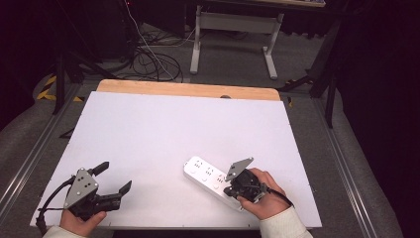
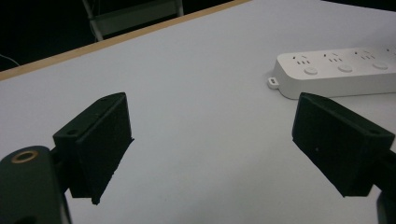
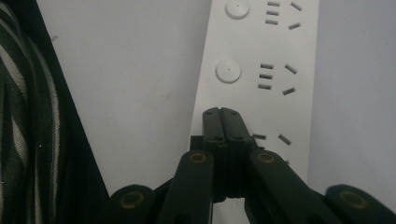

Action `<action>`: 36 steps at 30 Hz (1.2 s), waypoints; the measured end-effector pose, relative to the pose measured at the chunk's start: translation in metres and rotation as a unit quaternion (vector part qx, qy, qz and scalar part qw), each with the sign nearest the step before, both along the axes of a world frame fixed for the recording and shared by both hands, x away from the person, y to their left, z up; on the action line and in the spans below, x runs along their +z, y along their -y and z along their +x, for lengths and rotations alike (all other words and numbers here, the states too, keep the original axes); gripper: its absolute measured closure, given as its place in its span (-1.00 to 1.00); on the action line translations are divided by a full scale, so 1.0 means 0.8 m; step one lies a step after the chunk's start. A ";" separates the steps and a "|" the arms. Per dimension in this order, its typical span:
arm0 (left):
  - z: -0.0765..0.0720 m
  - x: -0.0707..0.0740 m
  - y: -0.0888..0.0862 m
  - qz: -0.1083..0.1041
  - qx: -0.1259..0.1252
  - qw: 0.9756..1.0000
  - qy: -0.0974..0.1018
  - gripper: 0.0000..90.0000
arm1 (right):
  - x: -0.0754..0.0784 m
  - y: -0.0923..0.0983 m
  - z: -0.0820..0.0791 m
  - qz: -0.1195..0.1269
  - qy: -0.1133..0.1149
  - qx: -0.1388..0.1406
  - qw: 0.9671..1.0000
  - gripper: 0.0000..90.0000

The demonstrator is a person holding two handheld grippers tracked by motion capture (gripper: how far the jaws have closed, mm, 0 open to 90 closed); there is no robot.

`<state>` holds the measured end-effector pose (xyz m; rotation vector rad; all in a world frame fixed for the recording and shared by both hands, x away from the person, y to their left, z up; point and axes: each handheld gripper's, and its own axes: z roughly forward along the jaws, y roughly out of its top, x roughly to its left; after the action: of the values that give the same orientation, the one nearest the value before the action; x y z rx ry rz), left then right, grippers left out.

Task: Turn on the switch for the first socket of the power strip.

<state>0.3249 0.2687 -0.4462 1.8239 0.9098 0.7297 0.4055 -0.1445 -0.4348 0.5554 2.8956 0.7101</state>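
L tool [image 1: 112,177] jaws spread, R tool [image 3: 222,112] pressed together over white power strip [image 1: 210,179].

Two hand-held black grippers, cream sleeve cuffs at the wrists

The left black two-jaw gripper [image 1: 112,178] has blocky matte jaws, a grey three-cornered plate [image 1: 79,187] dotted with small holes on top, a brass-ringed pivot and a black cable [image 1: 49,199] trailing off it. The right black two-jaw gripper [image 3: 222,113] carries a like plate, scissor-like link arms with brass-ringed pivots and small screws in its jaw faces. A cream ribbed knit cuff [image 1: 280,223] covers each wrist.
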 end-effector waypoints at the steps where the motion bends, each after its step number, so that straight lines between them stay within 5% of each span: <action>1: 0.000 0.000 0.000 0.001 0.000 1.000 0.001 -0.72 | 0.000 0.000 0.000 0.000 -0.001 -0.002 1.000 1.00; 34: 0.000 0.000 0.001 0.001 0.000 1.000 0.001 -0.72 | -0.004 0.007 0.000 0.017 -0.003 -0.009 1.000 1.00; 36: 0.001 0.000 0.001 0.000 0.000 1.000 0.000 -0.72 | -0.001 0.011 -0.002 0.021 0.011 -0.015 1.000 1.00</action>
<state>0.3256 0.2680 -0.4464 1.8239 0.9111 0.7299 0.4040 -0.1537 -0.4357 0.5905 2.8510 0.7685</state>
